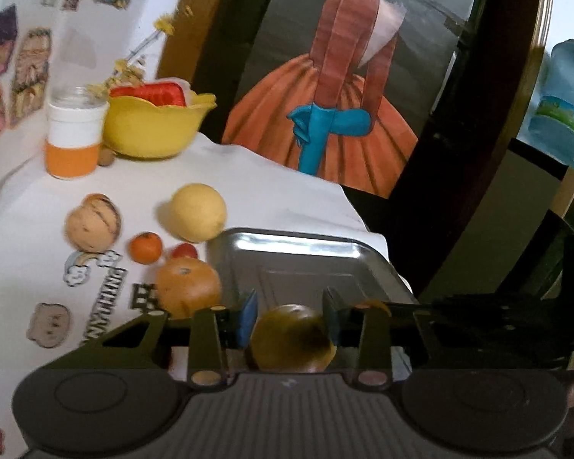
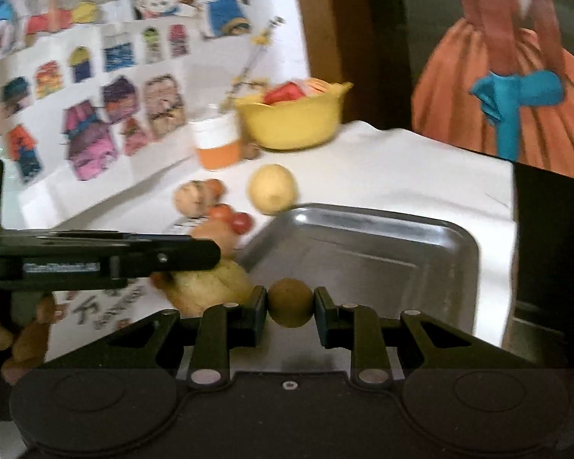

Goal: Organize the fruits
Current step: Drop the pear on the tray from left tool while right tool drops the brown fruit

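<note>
now the left gripper point(image 1: 290, 319) clamps a yellowish-brown fruit point(image 1: 292, 340) at the near edge of the metal tray point(image 1: 306, 264), while the right gripper point(image 2: 290, 302) pinches a small brown round fruit point(image 2: 290, 303) over that tray's near rim. loose fruit, including an orange point(image 1: 188, 287) and a lemon point(image 1: 197, 212), sits on the white tabletop point(image 1: 271, 191) left of the tray.
</note>
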The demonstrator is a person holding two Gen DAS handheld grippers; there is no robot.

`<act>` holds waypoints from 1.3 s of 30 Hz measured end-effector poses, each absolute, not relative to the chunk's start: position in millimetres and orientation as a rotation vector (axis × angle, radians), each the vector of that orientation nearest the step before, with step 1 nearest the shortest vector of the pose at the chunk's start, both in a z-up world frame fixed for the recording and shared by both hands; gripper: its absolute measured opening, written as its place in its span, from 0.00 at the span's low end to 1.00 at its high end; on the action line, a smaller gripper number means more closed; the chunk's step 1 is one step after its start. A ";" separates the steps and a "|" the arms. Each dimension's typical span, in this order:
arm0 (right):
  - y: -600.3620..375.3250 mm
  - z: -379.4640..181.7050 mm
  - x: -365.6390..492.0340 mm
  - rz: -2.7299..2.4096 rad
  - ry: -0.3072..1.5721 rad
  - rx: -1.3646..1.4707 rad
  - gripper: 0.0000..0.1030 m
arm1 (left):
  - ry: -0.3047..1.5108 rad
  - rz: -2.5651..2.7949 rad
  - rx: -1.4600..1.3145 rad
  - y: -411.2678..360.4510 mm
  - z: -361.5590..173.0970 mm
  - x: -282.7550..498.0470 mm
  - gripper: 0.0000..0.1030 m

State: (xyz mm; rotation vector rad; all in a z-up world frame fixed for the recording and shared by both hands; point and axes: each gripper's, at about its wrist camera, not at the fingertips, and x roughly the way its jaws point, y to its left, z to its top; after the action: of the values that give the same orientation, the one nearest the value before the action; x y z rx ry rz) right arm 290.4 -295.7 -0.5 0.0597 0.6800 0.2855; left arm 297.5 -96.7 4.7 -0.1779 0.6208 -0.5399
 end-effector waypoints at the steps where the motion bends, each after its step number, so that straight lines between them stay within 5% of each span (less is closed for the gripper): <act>1: -298.3 -3.3 292.8 0.276 0.684 0.062 0.28 | 0.623 -0.539 -0.167 -101.1 2.4 299.5 0.40; 9: -307.1 -13.8 300.9 0.225 0.679 0.077 0.33 | 0.619 -0.538 -0.172 -109.1 -1.1 302.0 0.46; 23: -308.5 24.8 251.4 0.203 0.539 0.090 0.91 | 0.530 -0.465 -0.200 -87.8 27.9 267.8 1.00; 27: -306.8 40.5 224.9 0.200 0.474 0.093 0.99 | 0.515 -0.433 -0.207 -80.2 37.4 252.7 0.99; 39: -281.8 69.2 143.8 0.209 0.385 0.030 0.99 | 0.497 -0.393 -0.155 -54.9 50.3 187.3 1.00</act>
State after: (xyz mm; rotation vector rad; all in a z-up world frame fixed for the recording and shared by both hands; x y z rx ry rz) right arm 143.8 -281.8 69.2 0.0301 0.3851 0.2086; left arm 187.3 -54.9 50.3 -0.1552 0.4972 -0.3934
